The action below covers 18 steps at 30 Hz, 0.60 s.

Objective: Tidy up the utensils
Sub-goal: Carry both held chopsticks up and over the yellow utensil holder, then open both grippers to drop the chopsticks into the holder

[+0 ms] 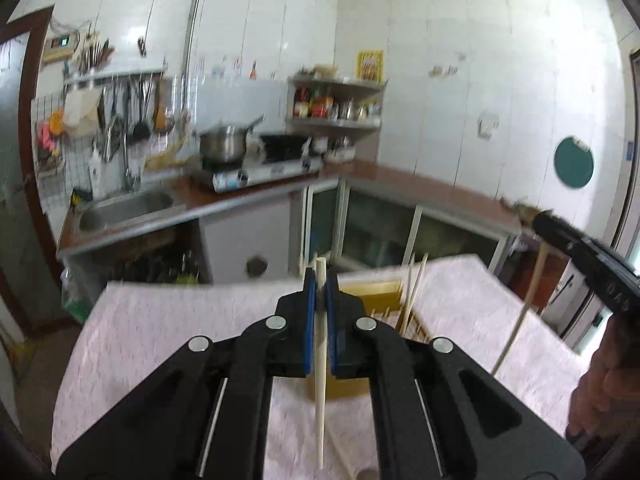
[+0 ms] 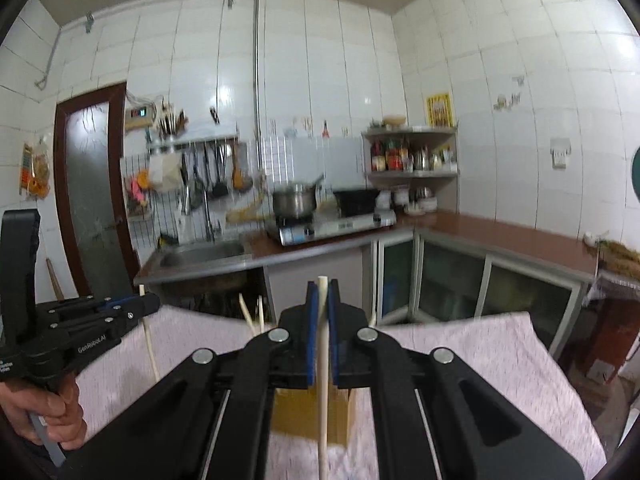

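One pink-clothed table (image 1: pixel 180 320) bears one yellow utensil box (image 1: pixel 376 292) holding two chopsticks (image 1: pixel 414 292); two grippers, left gripper (image 1: pixel 320 280) and right gripper (image 2: pixel 323 296), each clamp one chopstick (image 1: pixel 320 380) upright above it.

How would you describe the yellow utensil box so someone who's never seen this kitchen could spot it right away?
Find the table under the pale pink cloth in front of the kitchen counter. At its middle stands the yellow utensil box, open at the top, just beyond the left gripper. It is the only yellow thing on the cloth, and loose chopsticks stick up out of it.
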Available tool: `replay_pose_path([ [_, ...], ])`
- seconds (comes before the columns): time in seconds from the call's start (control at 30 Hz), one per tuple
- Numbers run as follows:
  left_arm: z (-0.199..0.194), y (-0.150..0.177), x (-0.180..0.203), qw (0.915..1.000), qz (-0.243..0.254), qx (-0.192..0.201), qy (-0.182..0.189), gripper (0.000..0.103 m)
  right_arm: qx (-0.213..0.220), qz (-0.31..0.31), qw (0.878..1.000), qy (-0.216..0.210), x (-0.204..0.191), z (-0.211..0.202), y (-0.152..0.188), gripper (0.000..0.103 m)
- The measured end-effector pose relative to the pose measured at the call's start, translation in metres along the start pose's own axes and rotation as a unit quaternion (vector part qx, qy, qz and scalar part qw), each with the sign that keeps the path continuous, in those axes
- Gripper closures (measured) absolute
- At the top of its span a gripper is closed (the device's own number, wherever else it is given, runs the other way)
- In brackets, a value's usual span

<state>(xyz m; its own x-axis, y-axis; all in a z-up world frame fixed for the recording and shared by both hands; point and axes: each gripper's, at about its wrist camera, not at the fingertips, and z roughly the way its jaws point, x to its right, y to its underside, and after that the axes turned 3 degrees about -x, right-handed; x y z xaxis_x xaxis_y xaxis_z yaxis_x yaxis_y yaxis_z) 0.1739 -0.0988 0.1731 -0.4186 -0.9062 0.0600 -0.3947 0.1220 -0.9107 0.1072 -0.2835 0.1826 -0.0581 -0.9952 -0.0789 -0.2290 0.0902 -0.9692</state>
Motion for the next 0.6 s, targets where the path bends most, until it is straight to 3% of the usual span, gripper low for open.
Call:
replay_pose_path([
  [0.23, 0.011, -0.048, 0.017, 0.9981, 0.008, 0.06, 0.01, 0.1, 0.025, -0.002, 1.0, -0.007, -0.004, 0.024, -0.033, 0.098],
  [0.6, 0.059, -0.072, 0.037, 0.9943, 0.009, 0.104, 0.021, 0.1, 0.038, 0.001, 0.999, -0.01, -0.009, 0.072, -0.038, 0.098],
])
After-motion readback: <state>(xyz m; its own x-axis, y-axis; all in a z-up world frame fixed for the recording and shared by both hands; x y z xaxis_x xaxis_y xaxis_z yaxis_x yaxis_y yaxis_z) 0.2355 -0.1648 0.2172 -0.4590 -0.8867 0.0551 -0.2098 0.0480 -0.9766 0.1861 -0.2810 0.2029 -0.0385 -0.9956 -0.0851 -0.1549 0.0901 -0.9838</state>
